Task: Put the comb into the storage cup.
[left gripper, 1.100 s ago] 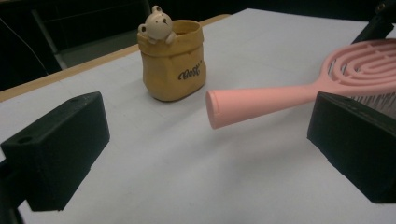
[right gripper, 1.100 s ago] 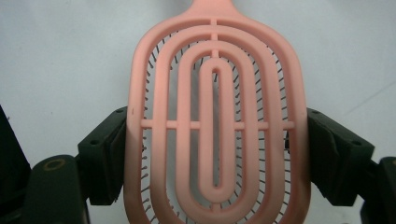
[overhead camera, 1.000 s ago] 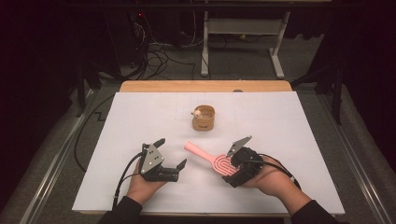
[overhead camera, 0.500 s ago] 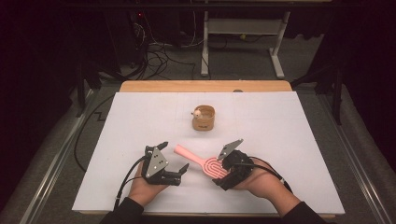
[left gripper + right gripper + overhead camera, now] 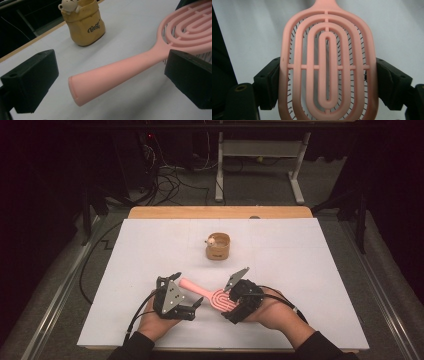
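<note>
1. The left gripper [image 5: 192, 306] is held low over the near part of the table, in the person's left hand [image 5: 152, 322]. Its two blocky black jaws are spread wide with nothing between the pads; in the left gripper view the handle end of the brush is seen lying in the gap, touching neither jaw.
2. A pink hairbrush [image 5: 210, 295] is seen between the two grippers. Smooth matte plastic is shown: a rounded, tapering handle [image 5: 112, 77] and an oval head of concentric vented ribs [image 5: 327, 67], with thin dark bristles visible through the slots.
3. The right gripper [image 5: 231, 306] is clamped on the brush head, one black jaw pressed against each long edge, as seen in the right gripper view.
4. Farther back, near the table's middle, a small tan pot [image 5: 218, 246] is stood upright, well apart from the brush; dark script lettering and a small pale figure at its rim are seen.
5. The table [image 5: 310, 270] is covered in flat white sheeting, with a strip of wood exposed along the far edge.
6. Beyond, a dark room is seen, with cables on a grey floor and a white metal frame.
</note>
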Action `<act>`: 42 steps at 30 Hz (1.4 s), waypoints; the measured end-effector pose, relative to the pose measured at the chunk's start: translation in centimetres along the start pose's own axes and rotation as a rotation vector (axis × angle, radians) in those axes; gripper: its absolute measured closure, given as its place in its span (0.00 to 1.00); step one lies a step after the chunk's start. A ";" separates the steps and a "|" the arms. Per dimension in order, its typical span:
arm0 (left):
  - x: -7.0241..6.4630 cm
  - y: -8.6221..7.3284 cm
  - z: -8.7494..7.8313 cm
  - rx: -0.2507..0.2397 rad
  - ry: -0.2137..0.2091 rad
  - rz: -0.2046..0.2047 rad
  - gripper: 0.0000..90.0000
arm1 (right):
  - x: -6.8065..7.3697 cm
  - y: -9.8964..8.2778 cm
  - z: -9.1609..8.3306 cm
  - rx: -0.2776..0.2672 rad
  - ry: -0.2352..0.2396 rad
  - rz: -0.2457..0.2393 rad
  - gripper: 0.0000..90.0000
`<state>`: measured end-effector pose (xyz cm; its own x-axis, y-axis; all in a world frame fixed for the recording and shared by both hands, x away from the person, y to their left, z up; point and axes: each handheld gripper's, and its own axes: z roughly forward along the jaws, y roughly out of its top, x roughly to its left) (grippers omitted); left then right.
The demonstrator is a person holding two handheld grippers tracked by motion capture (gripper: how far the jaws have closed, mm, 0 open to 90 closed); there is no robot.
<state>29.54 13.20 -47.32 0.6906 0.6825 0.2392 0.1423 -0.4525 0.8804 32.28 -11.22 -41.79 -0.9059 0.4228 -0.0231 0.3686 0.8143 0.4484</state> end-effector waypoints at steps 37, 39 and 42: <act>-2.7 0.6 1.3 0.169 0.051 0.265 0.16 | 0.4 1.2 0.1 0.056 0.000 -0.031 0.22; -2.8 0.7 1.3 0.177 0.040 0.272 0.21 | 0.5 1.2 0.2 0.056 0.005 -0.032 0.22; -2.9 0.9 1.3 0.179 0.056 0.291 0.27 | 0.5 1.3 0.3 0.054 0.006 -0.036 0.22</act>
<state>28.60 10.04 -47.75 0.6810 0.5382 0.4966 0.0705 -0.7232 0.6870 32.34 -9.79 -41.48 -0.9201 0.3903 -0.0332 0.3458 0.8493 0.3988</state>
